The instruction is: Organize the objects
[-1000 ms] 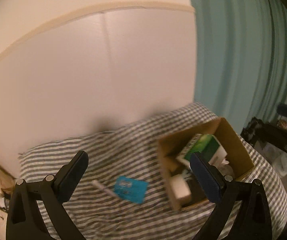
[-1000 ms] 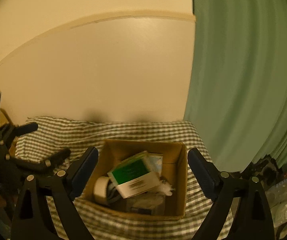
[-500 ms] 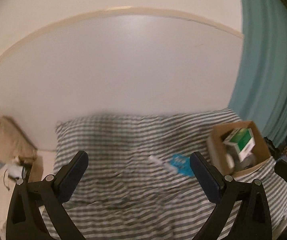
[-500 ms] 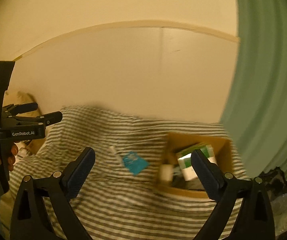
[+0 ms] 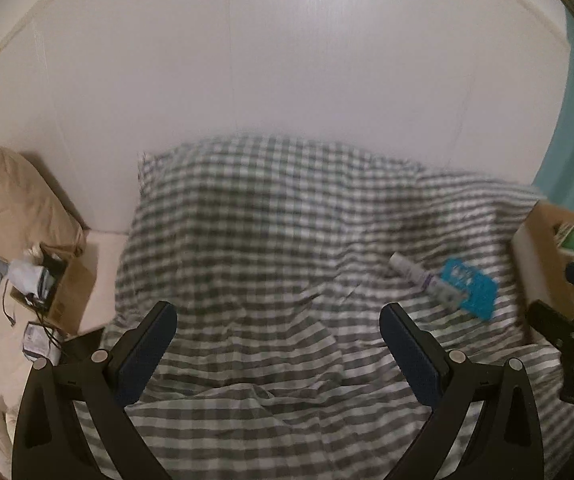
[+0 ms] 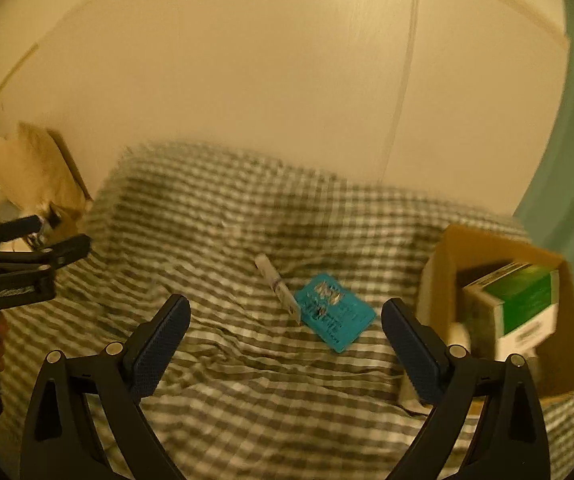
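Note:
A blue flat packet (image 6: 335, 318) and a white tube (image 6: 277, 286) lie side by side on the checked bedspread (image 6: 227, 240). They also show in the left wrist view, the packet (image 5: 467, 286) and the tube (image 5: 411, 270) at the right. A cardboard box (image 6: 487, 264) at the right holds a green and white carton (image 6: 521, 304) and other items. My right gripper (image 6: 285, 332) is open and empty, above the cloth just in front of the packet. My left gripper (image 5: 277, 340) is open and empty, over bare cloth to the left of both objects.
A wall runs behind the bed. A teal curtain (image 6: 567, 160) hangs at the right. A beige pillow (image 5: 11, 212) and a second cardboard box (image 5: 59, 288) with cables sit at the left beside the bed. The left gripper shows at the far left of the right wrist view (image 6: 27, 256).
Both grippers have swung left, so the cardboard box has slid from the middle to the right edge of both views. The packet and tube now sit before the right gripper.

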{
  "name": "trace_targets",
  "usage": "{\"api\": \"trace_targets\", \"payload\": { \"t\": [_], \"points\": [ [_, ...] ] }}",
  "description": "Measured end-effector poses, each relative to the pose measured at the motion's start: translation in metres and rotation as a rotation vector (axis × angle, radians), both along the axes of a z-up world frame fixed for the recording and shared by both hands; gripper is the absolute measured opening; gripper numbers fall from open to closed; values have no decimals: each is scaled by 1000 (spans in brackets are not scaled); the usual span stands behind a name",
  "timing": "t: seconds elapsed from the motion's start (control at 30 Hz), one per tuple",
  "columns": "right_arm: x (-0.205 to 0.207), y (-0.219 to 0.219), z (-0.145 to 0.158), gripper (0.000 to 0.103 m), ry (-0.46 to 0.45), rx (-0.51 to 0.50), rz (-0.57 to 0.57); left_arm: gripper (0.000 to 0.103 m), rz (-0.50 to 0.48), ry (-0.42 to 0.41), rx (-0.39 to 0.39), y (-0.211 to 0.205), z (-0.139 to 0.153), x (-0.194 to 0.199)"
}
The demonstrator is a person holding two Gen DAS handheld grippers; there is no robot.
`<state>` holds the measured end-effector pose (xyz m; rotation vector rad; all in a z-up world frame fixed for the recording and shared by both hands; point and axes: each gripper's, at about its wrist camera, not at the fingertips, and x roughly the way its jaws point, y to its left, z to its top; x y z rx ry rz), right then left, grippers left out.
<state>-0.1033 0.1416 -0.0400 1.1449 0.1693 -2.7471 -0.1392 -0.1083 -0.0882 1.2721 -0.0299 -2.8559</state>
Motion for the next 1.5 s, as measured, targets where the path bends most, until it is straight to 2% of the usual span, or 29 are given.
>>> {"api": "trace_targets", "payload": {
  "t": [0.2,0.27,0.37,0.47,0.57,0.63,0.7,0.8,0.9,1.07,1.2,1.37,1.5],
  "points": [
    [-52,-9,-65,97,-103,97,23,103,38,-72,16,3,-41,-24],
    [-70,-11,-84,95,-132,101,-3,103,40,-84,18,5,-50,-31],
    [-93,-18,-107,86,-158,51,-1,103,52,-103,19,7,-61,-42],
    [-107,-32,-122,76,-166,114,38,103,70,-112,27,8,-68,-50],
    [-122,-41,-138,60,-203,164,69,103,81,-121,28,9,-74,-54],
    [-129,-37,-147,36,-240,145,61,103,83,-132,13,11,-78,-56],
    [-129,-29,-151,23,-258,118,44,103,81,-139,-9,15,-80,-56],
    [-118,-19,-143,15,-248,93,37,103,69,-132,-38,23,-79,-54],
    [-99,-5,-120,15,-198,89,21,103,45,-119,-40,36,-74,-50],
    [-68,33,-65,14,-124,18,-34,103,-38,-114,3,70,-57,-45],
    [-50,56,-35,14,-83,-12,-65,103,-121,-107,60,107,-39,-42],
    [-37,73,-21,14,-46,6,-101,103,-198,-119,55,149,-40,-43],
    [-43,83,-24,14,-47,14,-108,103,-301,-129,45,178,-50,-45]
  ]
}}
